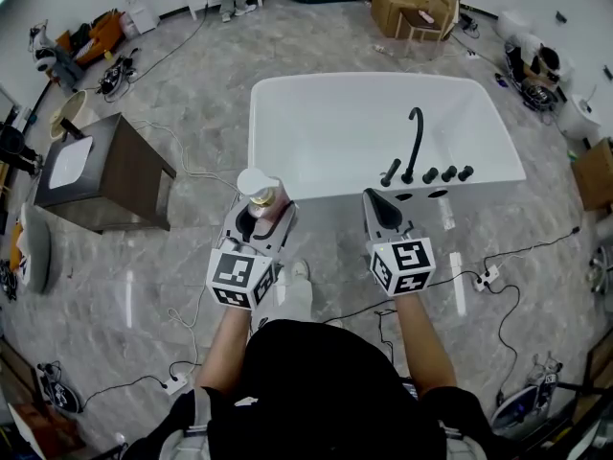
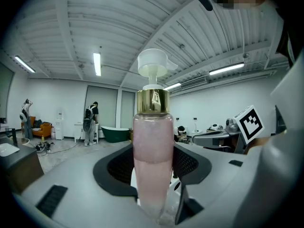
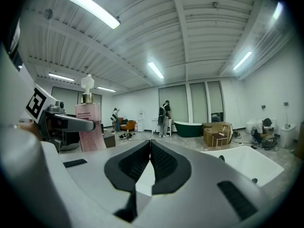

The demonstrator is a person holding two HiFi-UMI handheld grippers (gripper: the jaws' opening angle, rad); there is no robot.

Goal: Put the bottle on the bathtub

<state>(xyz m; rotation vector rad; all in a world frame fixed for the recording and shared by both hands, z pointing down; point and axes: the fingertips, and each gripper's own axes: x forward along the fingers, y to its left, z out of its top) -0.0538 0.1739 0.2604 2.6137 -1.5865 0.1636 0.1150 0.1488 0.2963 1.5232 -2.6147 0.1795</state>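
Observation:
A pink pump bottle (image 1: 261, 197) with a gold collar and white pump head stands upright between the jaws of my left gripper (image 1: 262, 211), which is shut on it. The left gripper view has the bottle (image 2: 152, 160) filling the middle, held low on its body. The white bathtub (image 1: 287, 113) lies just ahead, with the bottle near its front left corner. My right gripper (image 1: 376, 202) is shut and holds nothing; it hovers over the tub's front rim near the black faucet (image 1: 413, 144). From the right gripper view the bottle (image 3: 89, 127) shows at the left and the tub (image 3: 247, 163) at the lower right.
A brown cabinet (image 1: 105, 172) with a white sink top stands to the left. Cables and a power strip (image 1: 487, 278) trail over the grey floor. Cardboard boxes (image 1: 412, 3) sit beyond the tub. A person (image 2: 89, 123) stands far off by a dark green tub (image 2: 115, 133).

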